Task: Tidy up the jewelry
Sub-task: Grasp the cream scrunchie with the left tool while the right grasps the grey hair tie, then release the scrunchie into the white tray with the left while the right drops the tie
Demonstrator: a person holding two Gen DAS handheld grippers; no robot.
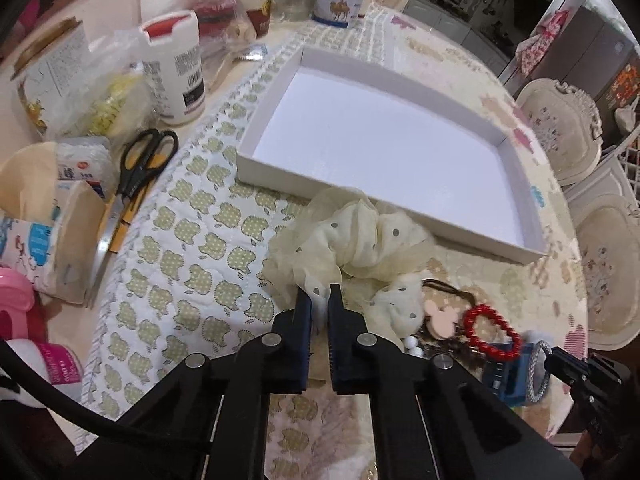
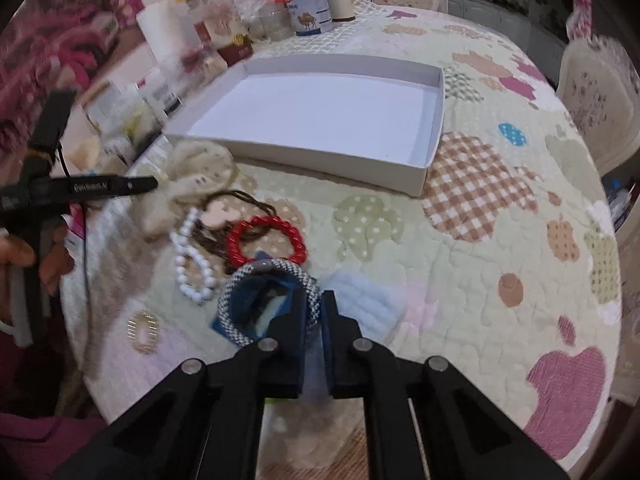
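Gripping the cream scrunchie (image 1: 352, 236), the left tool (image 1: 319, 296) should lift clear toward the white box (image 1: 516, 250); the right tool (image 2: 317, 308) pinches the grey bracelet (image 2: 240, 280); raise slowly.

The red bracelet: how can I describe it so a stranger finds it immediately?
Start at the white tray on the quilted table. On its near side lies a small heap of accessories. The red bracelet is the twisted ring there, between the white bead strand and the grey braided ring, the only red piece.
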